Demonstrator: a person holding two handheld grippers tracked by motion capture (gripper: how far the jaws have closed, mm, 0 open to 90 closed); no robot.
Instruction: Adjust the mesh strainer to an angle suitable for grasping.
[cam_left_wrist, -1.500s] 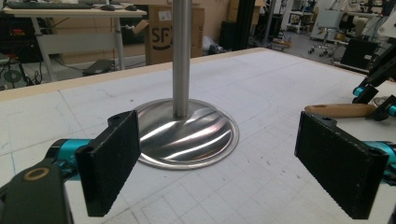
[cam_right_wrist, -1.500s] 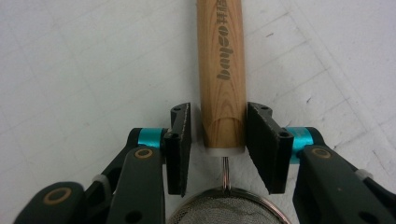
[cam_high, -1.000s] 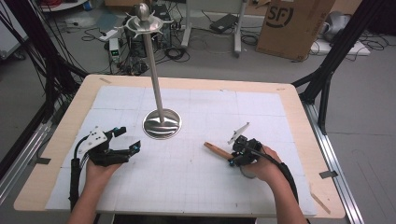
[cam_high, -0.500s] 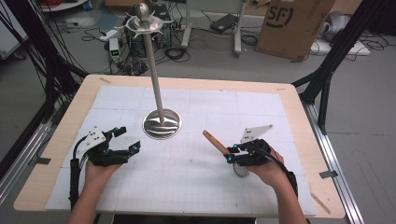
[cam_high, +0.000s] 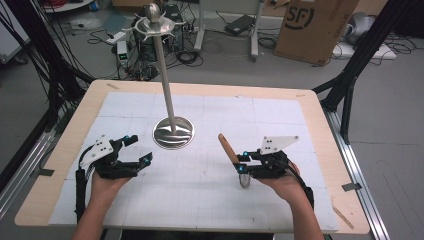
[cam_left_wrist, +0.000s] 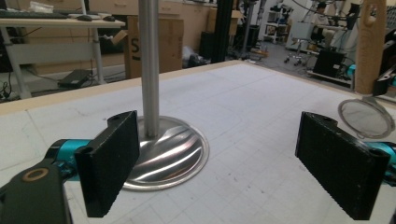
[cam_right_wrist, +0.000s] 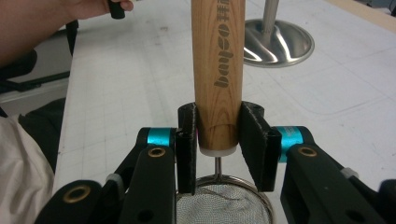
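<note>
A small strainer with a wooden handle (cam_high: 227, 148) and a round mesh bowl (cam_high: 244, 180) is held off the table at the right. My right gripper (cam_high: 242, 163) is shut on the handle (cam_right_wrist: 218, 60) just above the mesh (cam_right_wrist: 219, 205); the handle slants up toward the stand. The steel stand has a round base (cam_high: 173, 132), a tall pole (cam_high: 165, 75) and a hooked crown (cam_high: 153, 22). My left gripper (cam_high: 139, 149) rests on the mat at the left, open and with nothing between its pads (cam_left_wrist: 112, 163). The stand base (cam_left_wrist: 163, 154) lies just beyond it.
The white gridded mat (cam_high: 210, 200) covers a wooden tabletop (cam_high: 65, 135). Beyond the far edge are a cardboard box (cam_high: 312, 25), cables and black frame legs (cam_high: 350, 75). The person's left hand (cam_right_wrist: 79, 9) shows across the mat in the right gripper view.
The right hand has lifted the strainer a little and turned it, so the handle now slants upward and the mesh bowl hangs near the hand. The left gripper has stayed put.
</note>
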